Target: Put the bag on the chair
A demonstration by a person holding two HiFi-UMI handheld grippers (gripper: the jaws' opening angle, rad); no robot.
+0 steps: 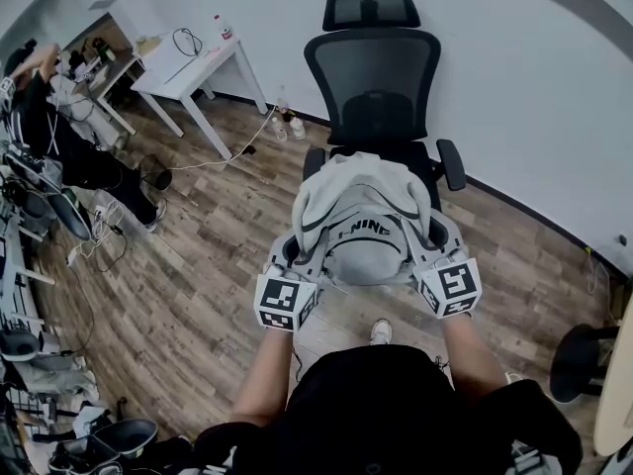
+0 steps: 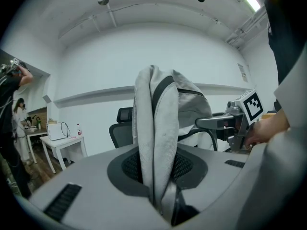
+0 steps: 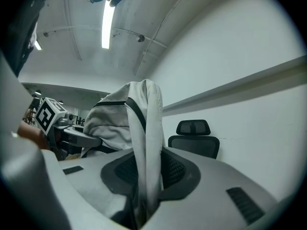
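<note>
Head view, bag: I see the grey bag [image 1: 361, 221] carried between both grippers, in front of the black chair [image 1: 371, 77] and overlapping its seat. I cannot tell from here whether it touches the seat.
Head view, grippers: the left gripper [image 1: 297, 255] is at the bag's left side and the right gripper [image 1: 435, 237] at its right side. The bag covers the tips of both, so this view does not show the grip.
Head view, surroundings: only this view shows the wooden floor [image 1: 198, 265], the white table [image 1: 188, 72] by the wall and a person [image 1: 59, 137] at far left.
Left gripper view, jaws: nearly closed, pinching an upright fold of the bag's fabric. The head view does not show this.
Left gripper view, beyond: the other gripper reaches in from the right onto the bag, and the chair's back stands behind at left.
Right gripper view, jaws: narrow in the same way, clamped on another fold of the bag.
Right gripper view, beyond: a ceiling light strip [image 3: 108, 23] appears in this view alone. The chair stands against the wall at right, apart from the fabric.
</note>
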